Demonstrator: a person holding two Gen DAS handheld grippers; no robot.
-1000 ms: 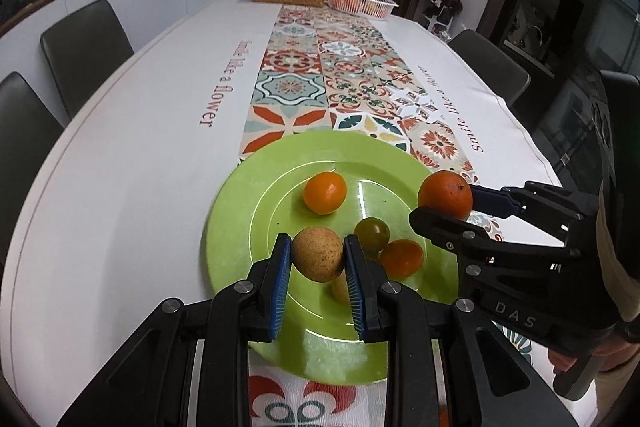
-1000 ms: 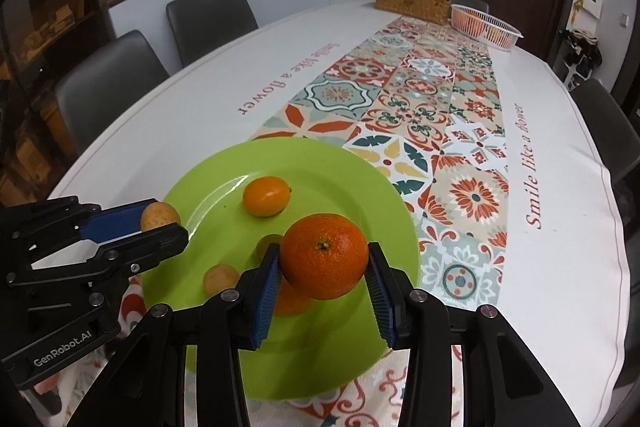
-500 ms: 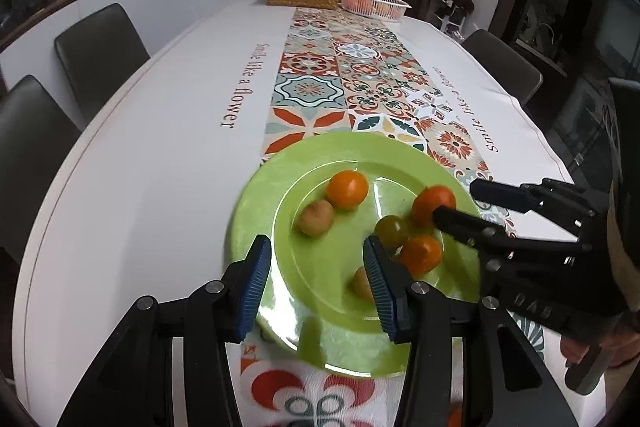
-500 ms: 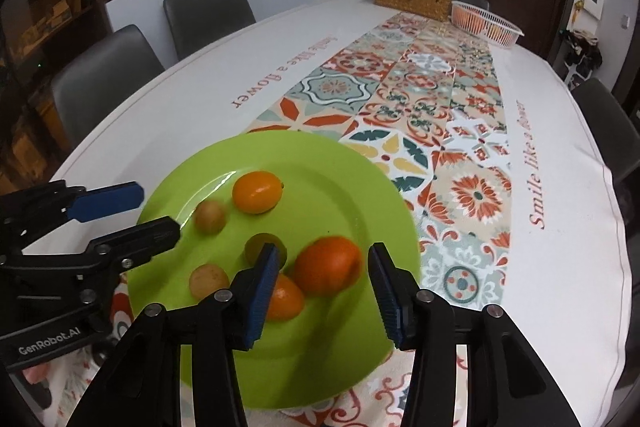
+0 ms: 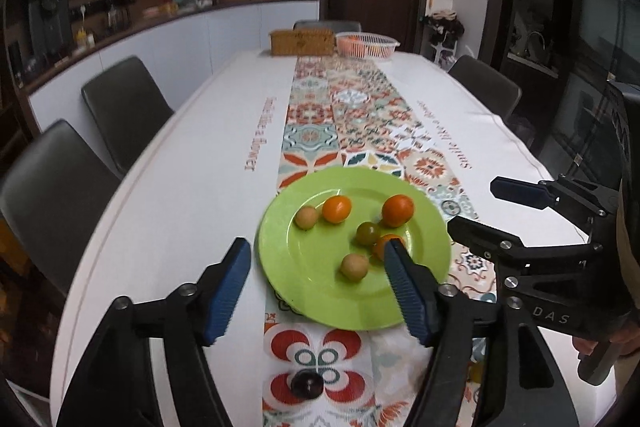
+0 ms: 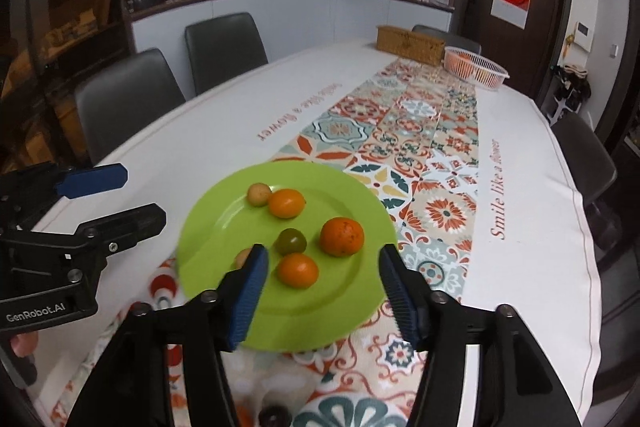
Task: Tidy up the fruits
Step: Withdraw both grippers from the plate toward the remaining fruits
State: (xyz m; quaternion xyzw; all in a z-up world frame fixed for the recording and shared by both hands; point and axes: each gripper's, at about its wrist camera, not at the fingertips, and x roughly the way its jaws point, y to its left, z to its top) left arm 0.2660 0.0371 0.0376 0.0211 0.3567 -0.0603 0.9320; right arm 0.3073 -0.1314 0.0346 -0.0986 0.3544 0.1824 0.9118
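Left claw (image 5: 316, 269): released, empty, held above the near rim of the green plate (image 5: 432, 227). Its right finger hides part of one orange fruit (image 5: 386, 241). Plate holds six fruits, among them a mandarin (image 6: 341, 237) and a greenish tomato (image 6: 291, 241). Right claw (image 6: 322, 273): released, empty; its left finger covers most of a tan fruit (image 6: 243, 257). A dark fruit (image 5: 306, 384) lies off the plate on the patterned runner (image 5: 316, 131). Worktop (image 5: 180, 187): white cloth, baskets (image 5: 366, 45) at far end, grey chairs (image 5: 124, 107) alongside.
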